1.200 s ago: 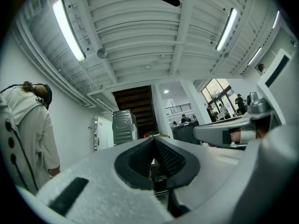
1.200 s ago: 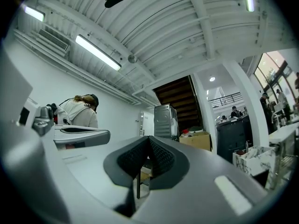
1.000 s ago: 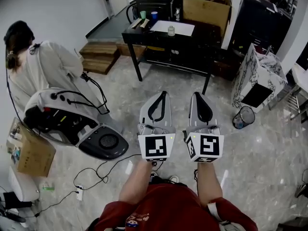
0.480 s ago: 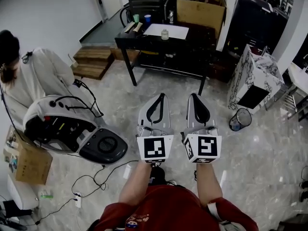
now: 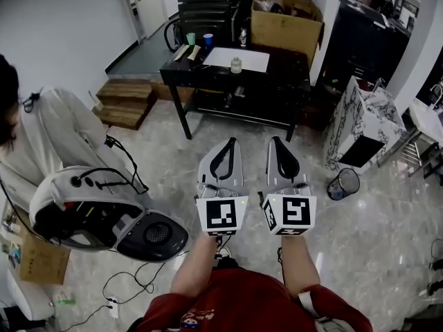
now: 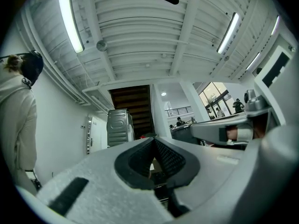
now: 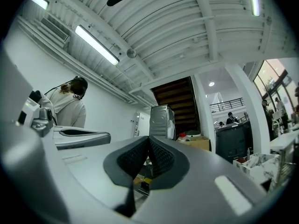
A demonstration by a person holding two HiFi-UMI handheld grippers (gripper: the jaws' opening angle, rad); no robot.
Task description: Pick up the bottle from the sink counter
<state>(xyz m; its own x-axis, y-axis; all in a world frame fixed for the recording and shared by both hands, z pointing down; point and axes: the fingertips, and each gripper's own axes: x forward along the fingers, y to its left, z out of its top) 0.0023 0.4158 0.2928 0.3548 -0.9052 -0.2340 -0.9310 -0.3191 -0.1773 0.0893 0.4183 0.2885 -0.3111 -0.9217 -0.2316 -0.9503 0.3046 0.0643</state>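
Approach step: you carry the left tool (image 5: 231, 144) and right tool (image 5: 275, 144) above the floor (image 5: 377, 230), both pinched shut, empty. No bottle is identifiable. What may be the sink tabletop (image 5: 423, 118) shows far right, head view only; the gripper views give mostly ceiling (image 6: 140, 36). Next: turn there, open one tool.
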